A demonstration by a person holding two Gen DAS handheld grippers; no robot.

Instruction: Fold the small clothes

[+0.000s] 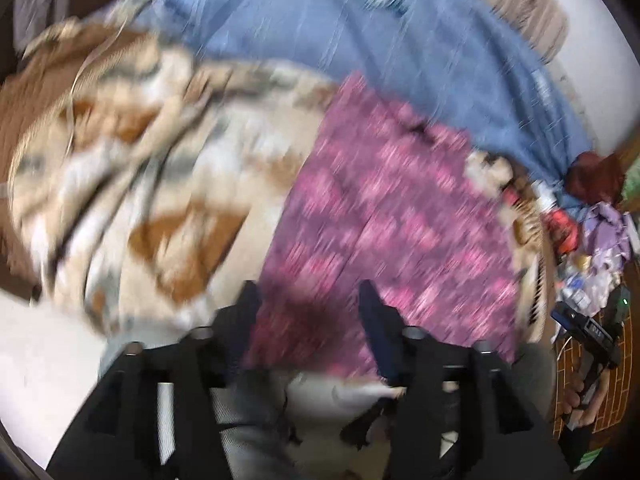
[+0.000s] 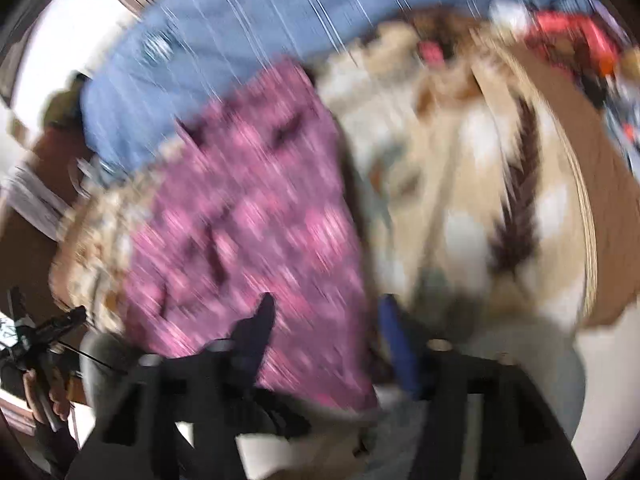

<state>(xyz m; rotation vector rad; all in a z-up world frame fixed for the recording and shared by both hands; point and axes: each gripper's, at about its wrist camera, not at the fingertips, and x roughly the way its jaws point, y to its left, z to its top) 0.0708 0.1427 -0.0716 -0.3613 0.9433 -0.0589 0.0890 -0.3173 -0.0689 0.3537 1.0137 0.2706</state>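
A pink and purple patterned garment (image 1: 384,232) lies flat on a beige, brown and white blanket (image 1: 160,184). It also shows in the right wrist view (image 2: 248,232). My left gripper (image 1: 310,304) is open, its dark fingers spread over the garment's near left edge. My right gripper (image 2: 328,316) is open, its fingers spread over the garment's near right corner. Both views are blurred by motion. I cannot tell whether the fingers touch the cloth.
A blue sheet (image 1: 360,52) covers the bed behind the blanket. A heap of small clothes and clutter (image 1: 592,240) lies at the far right. The other hand-held gripper (image 1: 592,340) shows at the right edge, and another at the left edge in the right wrist view (image 2: 36,340).
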